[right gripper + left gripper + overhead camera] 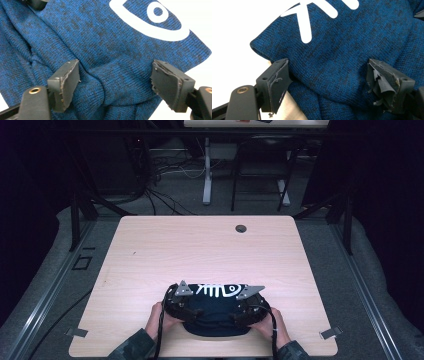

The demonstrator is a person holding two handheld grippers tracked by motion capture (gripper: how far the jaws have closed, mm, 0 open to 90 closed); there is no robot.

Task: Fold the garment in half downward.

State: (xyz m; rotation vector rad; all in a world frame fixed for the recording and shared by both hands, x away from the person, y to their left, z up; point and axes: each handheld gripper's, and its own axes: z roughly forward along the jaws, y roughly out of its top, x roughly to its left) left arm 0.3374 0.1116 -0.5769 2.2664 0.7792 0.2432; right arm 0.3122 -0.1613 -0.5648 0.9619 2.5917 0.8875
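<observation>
A dark blue knitted garment [215, 312] with a white fish-skeleton print lies bunched on the table near the front edge. My left gripper [181, 301] rests over its left side and my right gripper [248, 304] over its right side, each held in a hand. In the left gripper view, the left gripper [332, 77] stands open with a fold of the blue knit [342, 50] lying between and beneath its jaws. The right gripper [116, 80] is open too, wide over a rumpled ridge of the fabric [105, 50]. No pad presses on the cloth.
The light wooden table [200, 250] has a round cable hole [241, 228] near its far edge. Beyond it stand a desk leg [206, 175] and a dark chair frame [260, 170] on a grey floor with cables. Metal rails run along both sides.
</observation>
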